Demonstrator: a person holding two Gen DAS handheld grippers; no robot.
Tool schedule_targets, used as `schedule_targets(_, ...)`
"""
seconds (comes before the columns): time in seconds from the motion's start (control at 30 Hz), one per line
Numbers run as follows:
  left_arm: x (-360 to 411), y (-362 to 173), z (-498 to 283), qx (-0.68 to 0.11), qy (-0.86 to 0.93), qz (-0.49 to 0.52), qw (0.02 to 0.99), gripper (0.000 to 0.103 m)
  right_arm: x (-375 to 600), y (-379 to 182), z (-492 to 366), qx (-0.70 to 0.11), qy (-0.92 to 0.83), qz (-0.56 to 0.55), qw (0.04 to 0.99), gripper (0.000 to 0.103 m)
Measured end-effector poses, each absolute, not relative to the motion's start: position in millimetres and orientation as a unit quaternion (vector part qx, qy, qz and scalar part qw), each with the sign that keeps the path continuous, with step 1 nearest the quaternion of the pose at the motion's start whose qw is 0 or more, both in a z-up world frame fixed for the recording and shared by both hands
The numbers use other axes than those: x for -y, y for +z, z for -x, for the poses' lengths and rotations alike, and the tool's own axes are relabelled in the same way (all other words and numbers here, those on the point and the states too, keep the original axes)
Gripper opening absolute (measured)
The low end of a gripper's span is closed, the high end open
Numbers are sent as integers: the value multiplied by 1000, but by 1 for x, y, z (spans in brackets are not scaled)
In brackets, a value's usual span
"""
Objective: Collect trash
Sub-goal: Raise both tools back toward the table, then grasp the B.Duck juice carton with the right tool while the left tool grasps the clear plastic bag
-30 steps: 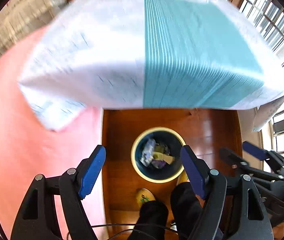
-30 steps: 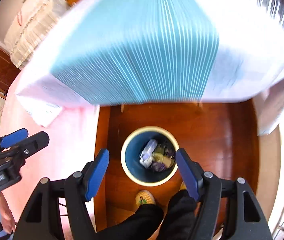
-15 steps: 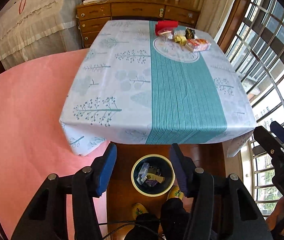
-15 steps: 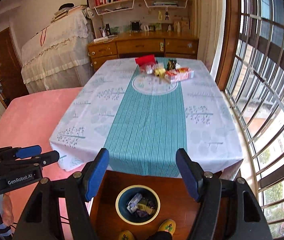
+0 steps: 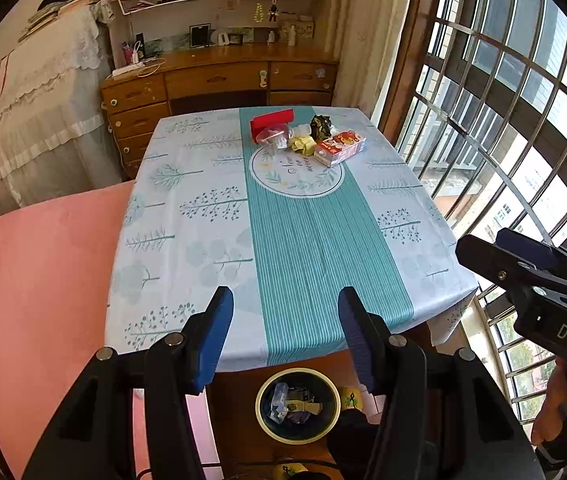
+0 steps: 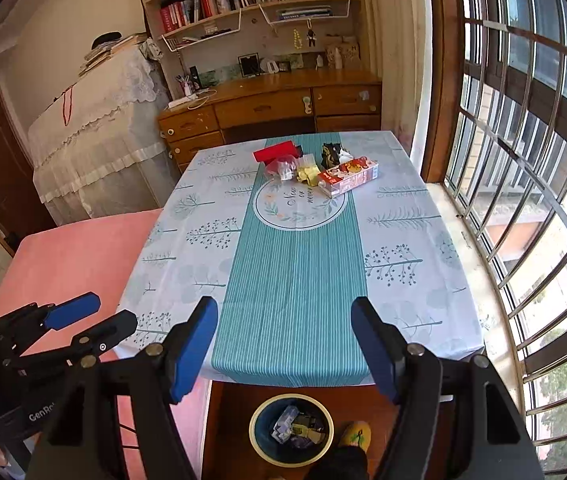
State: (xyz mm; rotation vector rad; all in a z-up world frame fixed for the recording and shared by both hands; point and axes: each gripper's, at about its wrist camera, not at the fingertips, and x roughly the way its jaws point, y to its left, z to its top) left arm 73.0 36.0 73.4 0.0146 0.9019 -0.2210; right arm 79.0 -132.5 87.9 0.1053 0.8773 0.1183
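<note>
A pile of trash lies at the far end of the table (image 5: 203,216): a red flat box (image 5: 272,120), a clear plastic wrapper (image 5: 273,136), a crumpled yellow wrapper (image 5: 302,145), a black wrapper (image 5: 320,125) and a red-and-white carton (image 5: 340,148). The carton also shows in the right wrist view (image 6: 348,175). A blue bin (image 5: 297,405) with a cream rim stands on the floor below the table's near edge, with several scraps inside. My left gripper (image 5: 285,334) and right gripper (image 6: 285,350) are both open and empty, held above the near edge.
A pink bed (image 5: 35,288) lies to the left of the table. A barred window (image 6: 523,184) runs along the right. A wooden desk (image 6: 275,104) with shelves stands behind the table. The person's slippered foot (image 6: 354,434) is beside the bin.
Both grippers have risen and tilted up from looking down into the bin to looking across the tabletop. The trash pile has come into view. Both stay open.
</note>
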Motion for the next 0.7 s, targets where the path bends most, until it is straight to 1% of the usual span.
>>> schedule_targets(0.07,-29,69,-90,-441,-114,-18,890,54,139,80,-100,-440,57,-59,894,70)
schedule_targets(0.13,-22,64,-110,-452,-117,-28,884,59,147,72,-125,-452,48,-65,888,70)
schedule_targets(0.17,-18,59,-123,-458,-118,-30,880,64,152,68,-140,-457,46,-71,885,70)
schedule_targets(0.2,-15,56,-136,-465,-119,-32,876,66,157,65,-153,-462,42,-76,883,70)
schedule_targets(0.4,6,25,-236,-509,-97,-17,855,66,198,31,-259,-505,34,-135,852,70)
schedule_targets(0.7,39,-41,-403,-577,-45,-6,816,66,253,-45,-421,-571,13,-235,786,70)
